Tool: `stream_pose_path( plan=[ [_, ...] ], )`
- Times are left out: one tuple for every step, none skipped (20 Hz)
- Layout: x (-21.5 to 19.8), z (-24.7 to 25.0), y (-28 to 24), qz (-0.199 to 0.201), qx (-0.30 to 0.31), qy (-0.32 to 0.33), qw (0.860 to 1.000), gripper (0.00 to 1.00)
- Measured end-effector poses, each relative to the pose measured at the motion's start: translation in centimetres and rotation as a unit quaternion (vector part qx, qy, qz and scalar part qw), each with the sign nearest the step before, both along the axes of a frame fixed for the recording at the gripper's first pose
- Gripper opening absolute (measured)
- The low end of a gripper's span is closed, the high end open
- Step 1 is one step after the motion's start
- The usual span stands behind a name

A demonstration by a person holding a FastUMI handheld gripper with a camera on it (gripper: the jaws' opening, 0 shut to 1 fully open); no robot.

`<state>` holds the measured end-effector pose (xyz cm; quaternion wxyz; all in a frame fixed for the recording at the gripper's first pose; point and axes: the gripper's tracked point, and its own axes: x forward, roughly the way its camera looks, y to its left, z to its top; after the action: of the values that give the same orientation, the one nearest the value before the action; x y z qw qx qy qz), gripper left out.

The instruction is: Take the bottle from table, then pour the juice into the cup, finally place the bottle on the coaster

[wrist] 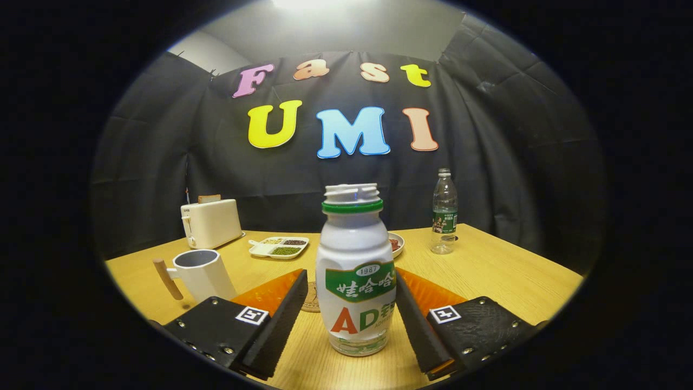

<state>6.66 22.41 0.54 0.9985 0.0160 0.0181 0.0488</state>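
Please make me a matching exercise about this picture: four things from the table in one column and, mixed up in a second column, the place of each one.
Things
1. white bottle
2. cup
3. toaster
4. clear water bottle

Places
A. far behind the cup, near the booth's wall
B. between the two fingers of the open gripper
C. beyond the right finger, standing upright toward the far side of the table
D. beyond the left finger, with its wooden handle pointing away from the white bottle

Pairs: 1-B, 2-D, 3-A, 4-C
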Motion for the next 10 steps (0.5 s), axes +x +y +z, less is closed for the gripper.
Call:
stream_pose_path(
  plan=[
    [0.1,0.2,0.0,0.005,-0.006,-0.002,1.000,0.88],
    [0.2,0.0,0.5,0.015,-0.010,-0.002,1.000,0.73],
    [0.0,0.0,0.7,0.023,-0.015,0.000,1.000,0.73],
    [0.0,0.1,0.7,0.026,-0.022,0.001,0.999,0.72],
    [-0.1,0.4,0.7,0.028,-0.030,-0.001,0.999,0.72],
    [0.0,0.5,0.7,0.027,-0.039,-0.004,0.999,0.69],
    [-0.1,0.8,0.7,0.025,-0.050,-0.008,0.998,0.69],
    [-0.2,1.1,0.8,0.024,-0.059,-0.012,0.998,0.69],
    [-0.1,1.4,0.8,0.023,-0.068,-0.014,0.997,0.69],
    [-0.1,1.5,0.8,0.023,-0.077,-0.014,0.997,0.69]
  ],
)
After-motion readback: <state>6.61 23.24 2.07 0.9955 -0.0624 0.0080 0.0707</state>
